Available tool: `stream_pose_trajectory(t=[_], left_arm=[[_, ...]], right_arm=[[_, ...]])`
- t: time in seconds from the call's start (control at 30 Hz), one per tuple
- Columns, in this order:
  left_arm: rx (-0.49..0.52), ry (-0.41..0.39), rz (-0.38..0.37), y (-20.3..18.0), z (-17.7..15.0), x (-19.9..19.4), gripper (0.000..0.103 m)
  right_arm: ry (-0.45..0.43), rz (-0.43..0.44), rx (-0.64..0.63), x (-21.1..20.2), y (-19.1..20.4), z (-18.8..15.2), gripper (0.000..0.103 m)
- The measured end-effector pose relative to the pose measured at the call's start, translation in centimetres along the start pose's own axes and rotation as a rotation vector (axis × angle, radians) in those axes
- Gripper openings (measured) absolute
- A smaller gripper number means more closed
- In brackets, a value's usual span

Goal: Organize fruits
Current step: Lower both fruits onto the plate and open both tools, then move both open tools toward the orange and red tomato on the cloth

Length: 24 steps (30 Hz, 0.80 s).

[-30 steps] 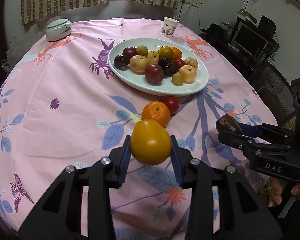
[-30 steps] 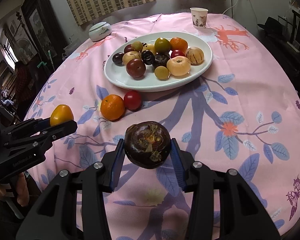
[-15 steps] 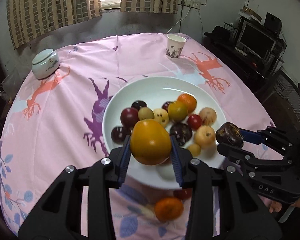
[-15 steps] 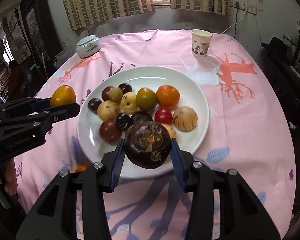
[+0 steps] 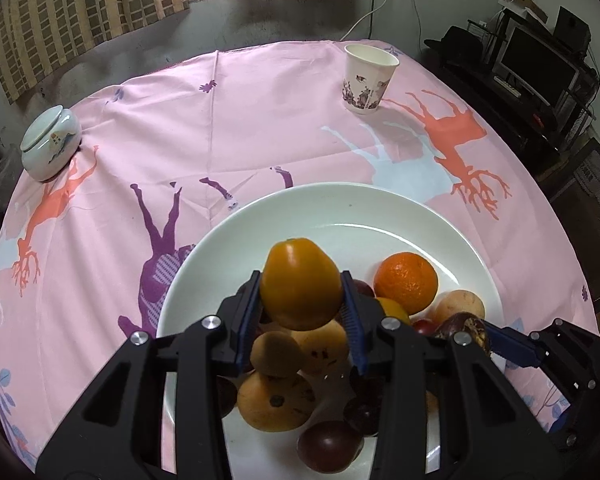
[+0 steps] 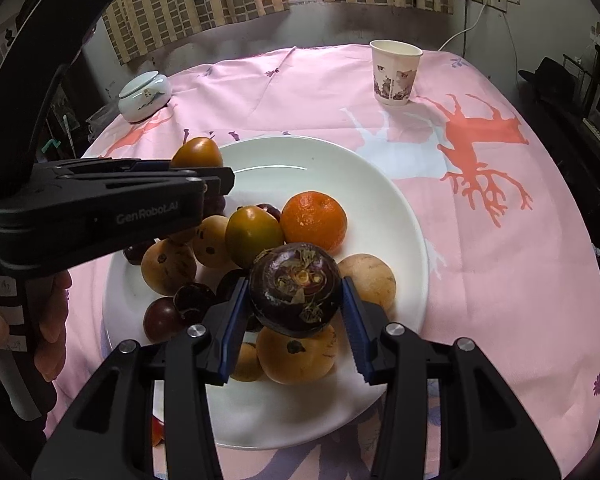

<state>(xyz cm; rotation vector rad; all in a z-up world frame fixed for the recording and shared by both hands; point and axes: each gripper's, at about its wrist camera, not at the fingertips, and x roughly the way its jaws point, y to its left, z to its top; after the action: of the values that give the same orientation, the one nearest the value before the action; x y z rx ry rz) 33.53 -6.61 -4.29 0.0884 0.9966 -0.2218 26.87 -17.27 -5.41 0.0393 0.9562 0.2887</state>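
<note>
Pinched a yellow-orange fruit [image 5: 300, 284] tight between the blue pads of the left tongs [image 5: 301, 294]. Held it up in the air, over the left side of a big white plate [image 5: 340, 208].

Pinched a dark purple fruit [image 6: 294, 288] in the right tongs [image 6: 294, 294] the same way, with a pad pressed on each side. Showed its dry, leafy top to the camera. Held it in the air too, over the near part of the plate, above a heap of other fruit.

Saw both tongs close together over the plate, not touching each other. Saw a hand [image 6: 48, 332] wrapped round the handle of the left tongs.

Found lots of fruit lying in the plate already: a bright orange [image 6: 314, 220] near the middle, a green-yellow fruit [image 6: 254, 234] just beside it and touching, a few brown spotted fruits [image 6: 168, 266], a pale tan fruit [image 6: 366, 280] at the right, and some small dark red fruits [image 6: 162, 320] near the left rim. Saw the far half of the plate bare.

Saw the plate resting on a counter [image 5: 100, 220] covered by a pink cloth [image 5: 260, 120] with deer shapes on it. Spotted a paper cup [image 5: 368, 80] standing upright at the far right of the cloth, and a small white jar [image 5: 50, 148] with a lid at the far left, both well apart from the plate. Spotted checked curtains [image 5: 80, 12] behind, on the far wall.
</note>
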Motion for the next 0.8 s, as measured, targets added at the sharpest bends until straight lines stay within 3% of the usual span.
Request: stream_pose_trajectory(t=[0.03, 0.07, 0.1, 0.13, 0.3, 0.37, 0.5, 0.8], left_arm=[[-0.006, -0.006, -0.003, 0.0, 0.1, -0.1, 0.042], [-0.012, -0.017, 0.000, -0.1, 0.2, -0.3, 0.054], [-0.018, -0.033, 0.003, 0.0, 0.3, -0.7, 0.066], [-0.025, -0.049, 0.003, 0.0, 0.4, -1.3, 0.067], [-0.058, -0.124, -0.043, 1.2, -0.6, -6.1, 0.067], [-0.078, -0.154, -0.069, 1.6, -1.8, -8.5, 0.072], [-0.098, -0.199, -0.097, 2.2, -6.5, -12.9, 0.081], [-0.174, -0.230, -0.115, 3.1, -19.5, -17.6, 0.082]], right_arm=[[-0.003, 0.002, -0.002, 0.1, 0.1, 0.1, 0.046], [-0.003, 0.004, -0.010, 0.3, 0.2, 0.2, 0.047], [-0.001, -0.003, -0.021, 0.3, 0.5, 0.3, 0.061], [-0.011, -0.017, -0.026, 0.1, 0.6, 0.3, 0.073], [-0.059, -0.031, -0.065, -2.6, 1.4, -0.2, 0.074], [-0.064, -0.018, -0.076, -4.3, 1.8, -1.0, 0.074], [-0.095, -0.019, -0.085, -7.8, 2.6, -4.0, 0.095], [-0.145, 0.058, 0.016, -13.7, 3.4, -11.3, 0.095]])
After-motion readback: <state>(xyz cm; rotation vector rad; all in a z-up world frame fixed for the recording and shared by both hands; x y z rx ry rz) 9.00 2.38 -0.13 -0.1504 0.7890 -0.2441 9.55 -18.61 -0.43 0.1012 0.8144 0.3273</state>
